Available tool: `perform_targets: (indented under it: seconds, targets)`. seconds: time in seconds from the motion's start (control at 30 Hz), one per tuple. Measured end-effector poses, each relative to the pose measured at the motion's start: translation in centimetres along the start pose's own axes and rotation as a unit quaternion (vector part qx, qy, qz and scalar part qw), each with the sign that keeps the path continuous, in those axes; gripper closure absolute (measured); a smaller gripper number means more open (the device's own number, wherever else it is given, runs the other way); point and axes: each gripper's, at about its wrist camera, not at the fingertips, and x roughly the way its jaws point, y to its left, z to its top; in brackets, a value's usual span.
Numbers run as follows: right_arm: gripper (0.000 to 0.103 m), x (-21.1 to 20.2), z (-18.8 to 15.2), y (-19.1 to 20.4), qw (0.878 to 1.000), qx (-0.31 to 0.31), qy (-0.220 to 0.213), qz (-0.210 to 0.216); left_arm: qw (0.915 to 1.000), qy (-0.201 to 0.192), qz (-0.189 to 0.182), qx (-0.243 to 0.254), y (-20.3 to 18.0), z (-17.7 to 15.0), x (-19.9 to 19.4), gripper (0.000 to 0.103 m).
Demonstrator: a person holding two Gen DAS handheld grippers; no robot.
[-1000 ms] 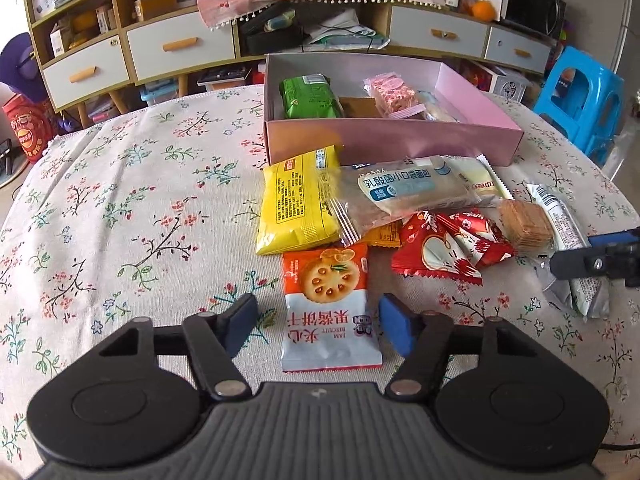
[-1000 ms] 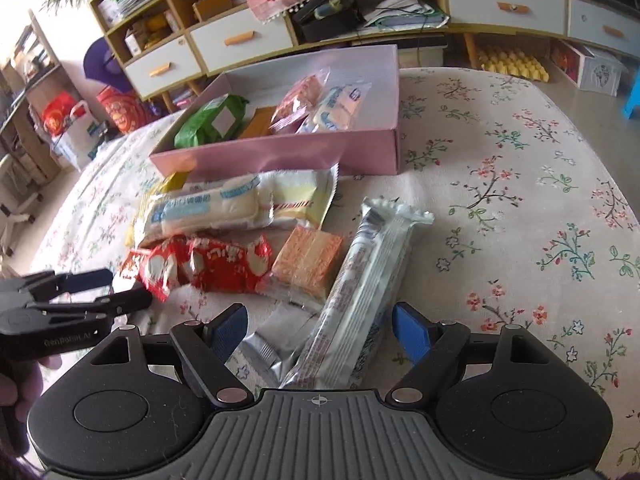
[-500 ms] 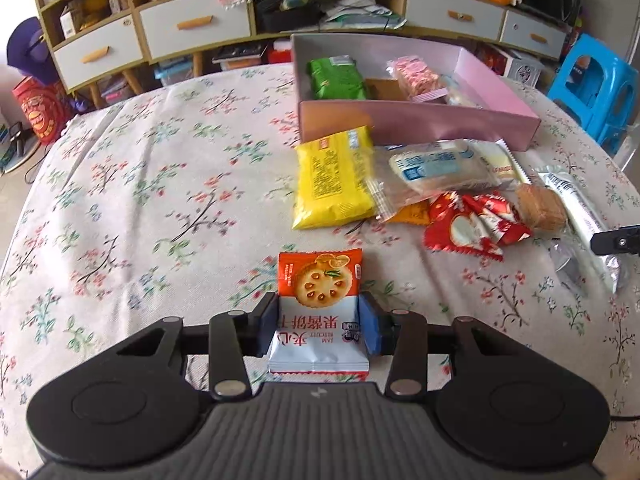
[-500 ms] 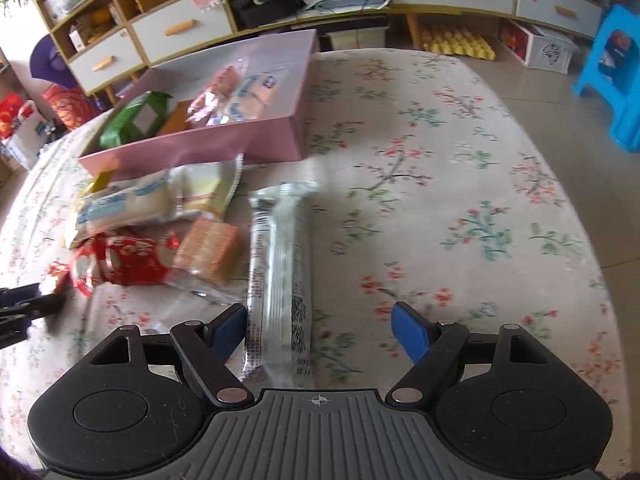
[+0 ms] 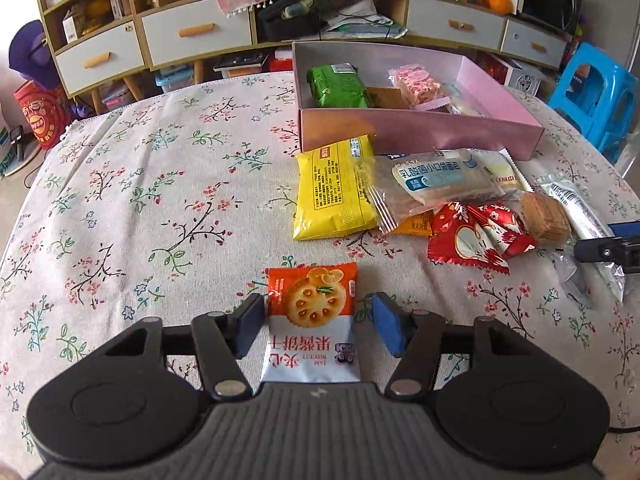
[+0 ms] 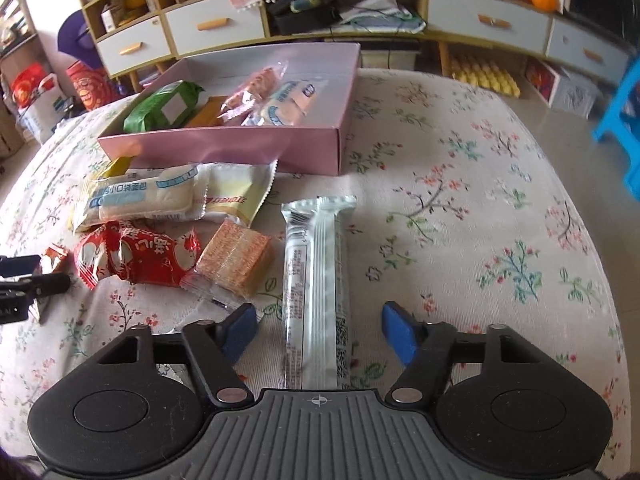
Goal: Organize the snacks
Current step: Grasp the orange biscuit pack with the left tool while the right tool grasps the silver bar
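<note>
The jam biscuit packet [image 5: 311, 320] is bracketed on the counter [image 5: 160, 200] by the opening left gripper [image 5: 316, 330], ungripped. The silver snack bar [image 6: 316, 292] is straddled, untouched, by the closing right gripper [image 6: 318, 334]; firm pinches, then transfer to the pink box [image 5: 420, 136], are judged next.

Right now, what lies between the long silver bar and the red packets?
In the right wrist view, a wafer pack lies between the silver bar and the red packets.

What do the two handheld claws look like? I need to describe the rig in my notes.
Both match: the left claw and right claw each have a ribbed grey body marked with a small crosshair, two round black housings, black linkage arms with silver pivots, and blue pads on the fingers. No sleeves or cables clearly visible.
</note>
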Motion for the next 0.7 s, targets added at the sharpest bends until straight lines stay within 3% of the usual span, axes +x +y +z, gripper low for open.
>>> perform_targets:
  seconds: [0.13, 0.7]
  targets:
    - [0.072, 0.0, 0.1, 0.4, 1.000, -0.020, -0.001, -0.002, 1.0000, 0.001, 0.000, 0.008, -0.2, 0.0, -0.2, 0.061]
    - [0.073, -1.5, 1.5, -0.2, 1.000, 0.019, 0.006, 0.013, 0.9992, 0.015, -0.006, -0.035, 1.0, 0.8, -1.3, 0.066]
